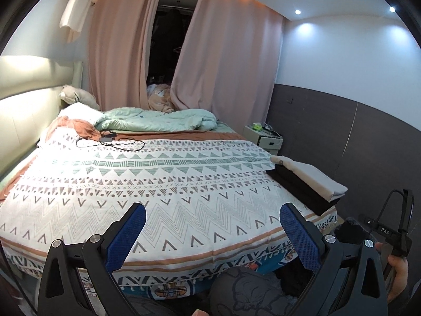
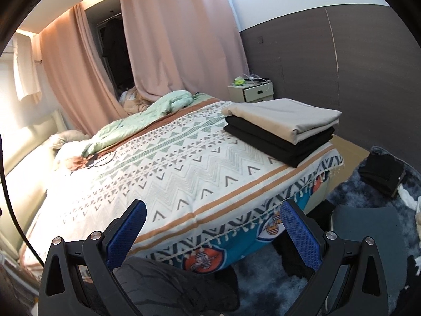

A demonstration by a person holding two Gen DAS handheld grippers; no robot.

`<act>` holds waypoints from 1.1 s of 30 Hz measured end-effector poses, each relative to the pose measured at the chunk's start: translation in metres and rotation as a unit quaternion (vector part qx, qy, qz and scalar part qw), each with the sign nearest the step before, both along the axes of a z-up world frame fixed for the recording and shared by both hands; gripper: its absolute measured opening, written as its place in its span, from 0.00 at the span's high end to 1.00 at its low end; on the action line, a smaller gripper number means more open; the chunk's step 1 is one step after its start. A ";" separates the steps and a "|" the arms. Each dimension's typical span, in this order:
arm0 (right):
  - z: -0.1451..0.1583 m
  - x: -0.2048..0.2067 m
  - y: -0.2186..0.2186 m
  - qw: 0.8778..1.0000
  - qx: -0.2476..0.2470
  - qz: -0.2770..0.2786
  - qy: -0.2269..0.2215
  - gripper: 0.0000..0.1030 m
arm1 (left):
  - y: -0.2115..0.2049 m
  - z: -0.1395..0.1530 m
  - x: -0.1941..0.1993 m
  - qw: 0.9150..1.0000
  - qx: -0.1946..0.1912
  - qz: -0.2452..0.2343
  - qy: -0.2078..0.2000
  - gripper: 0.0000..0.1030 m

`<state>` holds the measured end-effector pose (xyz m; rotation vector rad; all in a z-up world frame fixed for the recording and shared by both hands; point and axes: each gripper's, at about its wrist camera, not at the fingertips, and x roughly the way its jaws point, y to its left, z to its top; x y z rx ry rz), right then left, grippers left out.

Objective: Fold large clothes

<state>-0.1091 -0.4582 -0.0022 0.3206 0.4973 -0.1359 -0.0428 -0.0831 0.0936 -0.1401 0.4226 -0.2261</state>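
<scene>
My left gripper (image 1: pixel 211 230) hangs over the near edge of the bed, jaws spread wide, holding nothing. My right gripper (image 2: pixel 213 226) is likewise wide and empty, near the bed's near right corner. On the patterned bedspread (image 1: pixel 158 184), at the right edge, lies a stack: a folded beige garment (image 2: pixel 286 115) resting on folded black garments (image 2: pixel 276 142). A green duvet (image 1: pixel 158 119) lies crumpled at the far side.
</scene>
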 end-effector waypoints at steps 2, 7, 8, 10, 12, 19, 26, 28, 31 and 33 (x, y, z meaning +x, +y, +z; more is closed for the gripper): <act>0.000 -0.001 0.003 1.000 0.000 0.006 0.000 0.01 | 0.001 0.001 -0.001 1.000 -0.002 0.003 0.000 0.01; 0.005 -0.004 0.013 1.000 -0.007 0.019 -0.006 0.01 | 0.006 0.005 -0.006 1.000 -0.008 0.005 -0.003 0.01; 0.006 -0.004 0.014 1.000 -0.008 0.020 -0.007 0.01 | 0.007 0.006 -0.008 1.000 -0.006 0.008 -0.005 0.01; 0.007 -0.005 0.016 1.000 -0.008 0.022 -0.009 0.01 | 0.008 0.008 -0.010 1.000 -0.005 0.008 -0.010 0.01; 0.008 -0.005 0.018 1.000 -0.006 0.023 -0.010 0.01 | 0.009 0.007 -0.012 1.000 -0.007 0.008 -0.012 0.01; 0.006 -0.004 0.018 1.000 -0.001 0.025 -0.006 0.01 | 0.011 0.006 -0.015 1.000 -0.003 0.015 -0.006 0.01; 0.006 -0.005 0.017 1.000 0.000 0.022 -0.008 0.01 | 0.009 0.007 -0.017 1.000 -0.002 0.014 -0.008 0.01; 0.006 -0.007 0.017 1.000 0.000 0.021 -0.009 0.01 | 0.009 0.006 -0.017 1.000 -0.004 0.013 -0.007 0.01; 0.006 -0.008 0.018 1.000 -0.001 0.021 -0.008 0.01 | 0.008 0.006 -0.018 1.000 -0.004 0.013 -0.004 0.01; 0.006 -0.009 0.018 1.000 0.000 0.021 -0.008 0.01 | 0.008 0.006 -0.017 1.000 -0.002 0.014 -0.004 0.01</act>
